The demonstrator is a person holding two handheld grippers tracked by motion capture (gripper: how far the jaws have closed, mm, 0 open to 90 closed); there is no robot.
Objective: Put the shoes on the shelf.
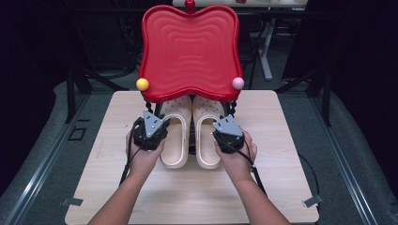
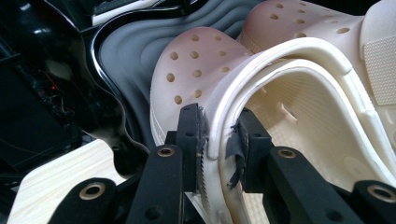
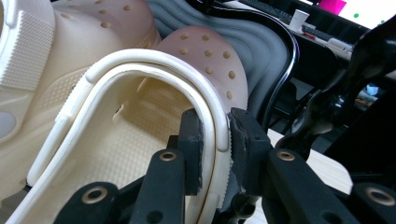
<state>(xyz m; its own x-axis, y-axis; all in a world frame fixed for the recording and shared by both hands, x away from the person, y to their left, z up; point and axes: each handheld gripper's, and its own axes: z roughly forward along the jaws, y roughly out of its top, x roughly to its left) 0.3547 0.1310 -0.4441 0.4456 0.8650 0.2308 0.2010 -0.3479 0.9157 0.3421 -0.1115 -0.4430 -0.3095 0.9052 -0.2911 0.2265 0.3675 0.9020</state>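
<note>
Left gripper (image 1: pixel 151 127) is clamped on the outer sidewall of the left clog (image 2: pixel 219 116), and the right gripper (image 1: pixel 228 132) likewise pinches the outer rim of the right clog (image 3: pixel 219 126). Both cream clogs lie side by side, touching, on the wooden table (image 1: pixel 281 140), long axes running away from the person, toes tucked beneath the red tray (image 1: pixel 190 51). Bare tabletop lies beside and behind the heels; the tray's underside hangs close over the toes.

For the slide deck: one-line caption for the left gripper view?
Left gripper clamps the side wall of a cream perforated clog, beside its pair.
</note>
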